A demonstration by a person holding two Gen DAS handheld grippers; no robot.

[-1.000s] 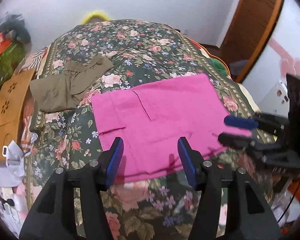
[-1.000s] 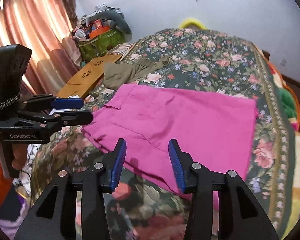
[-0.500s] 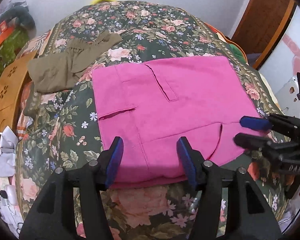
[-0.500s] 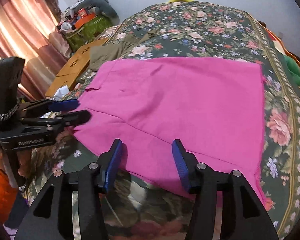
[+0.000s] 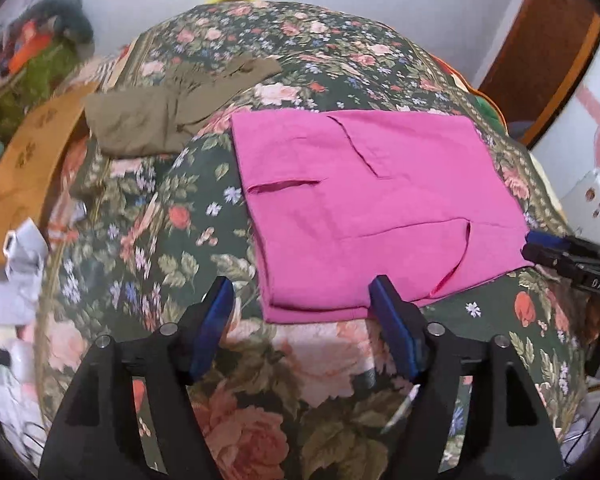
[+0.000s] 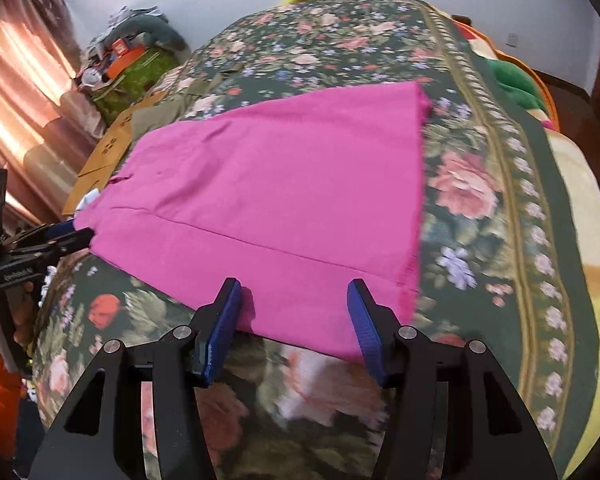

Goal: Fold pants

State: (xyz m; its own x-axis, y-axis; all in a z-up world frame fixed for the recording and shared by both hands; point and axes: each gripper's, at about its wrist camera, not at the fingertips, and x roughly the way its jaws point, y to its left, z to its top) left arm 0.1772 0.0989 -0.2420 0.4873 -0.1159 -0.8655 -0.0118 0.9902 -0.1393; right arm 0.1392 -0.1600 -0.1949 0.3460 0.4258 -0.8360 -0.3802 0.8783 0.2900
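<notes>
over the bedspread [image 5: 320, 40] both grippers' fingers [image 5: 216, 312] [image 6: 360, 320] stay spread wide, now nearer the pink pants' [image 5: 360, 208] front edge.

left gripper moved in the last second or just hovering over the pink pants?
Yes. The left gripper has shifted left along the near edge of the pink pants; jaws open.

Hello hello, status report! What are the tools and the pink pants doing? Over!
Left tool open, right tool open, both empty. Pink pants flat on floral bedspread. Olive garment lies apart, not blocking.
</notes>
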